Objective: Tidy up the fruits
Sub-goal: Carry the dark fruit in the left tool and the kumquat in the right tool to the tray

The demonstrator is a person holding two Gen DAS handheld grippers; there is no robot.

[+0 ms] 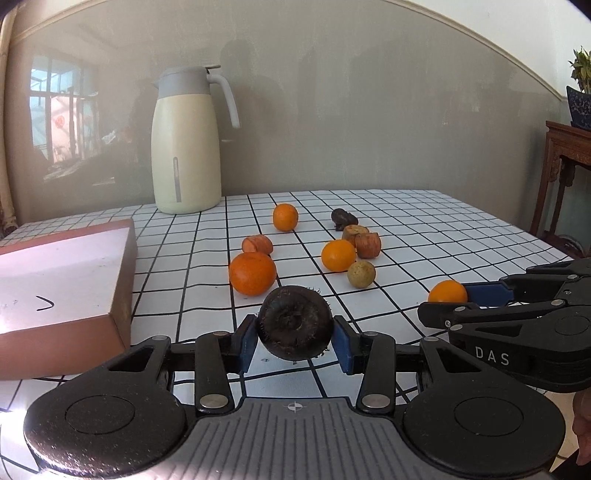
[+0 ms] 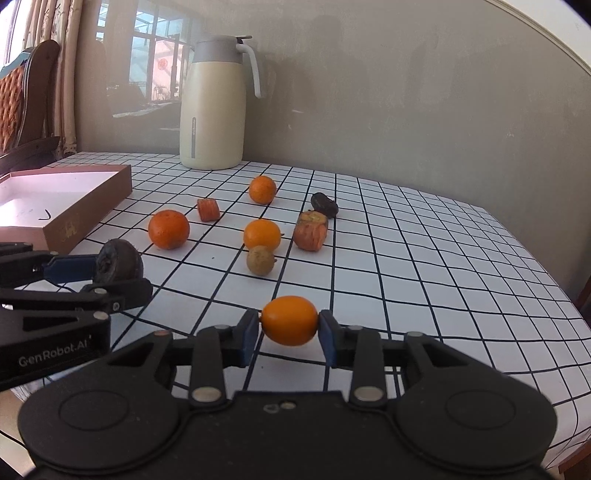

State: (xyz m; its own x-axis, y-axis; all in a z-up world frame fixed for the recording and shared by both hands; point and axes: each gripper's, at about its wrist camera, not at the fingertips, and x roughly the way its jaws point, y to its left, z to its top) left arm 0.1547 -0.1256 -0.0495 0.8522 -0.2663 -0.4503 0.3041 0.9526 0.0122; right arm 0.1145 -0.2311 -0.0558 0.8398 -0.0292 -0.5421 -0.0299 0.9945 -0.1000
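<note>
A: What is held by the left tool (image 1: 294, 334)?
B: A dark, bristly fruit (image 1: 294, 322) is pinched above the tabletop (image 1: 424, 221); the box (image 1: 55, 280) is seen just to its left.
A: And the right tool (image 2: 290, 328)?
B: A small orange fruit (image 2: 290, 320) is clamped between its pads; other fruits are left scattered ahead.

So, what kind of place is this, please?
Probably a home dining or living room: a thermos jug stands on a table with a checked cloth, beside a curtained window and carved wooden chair.
</note>
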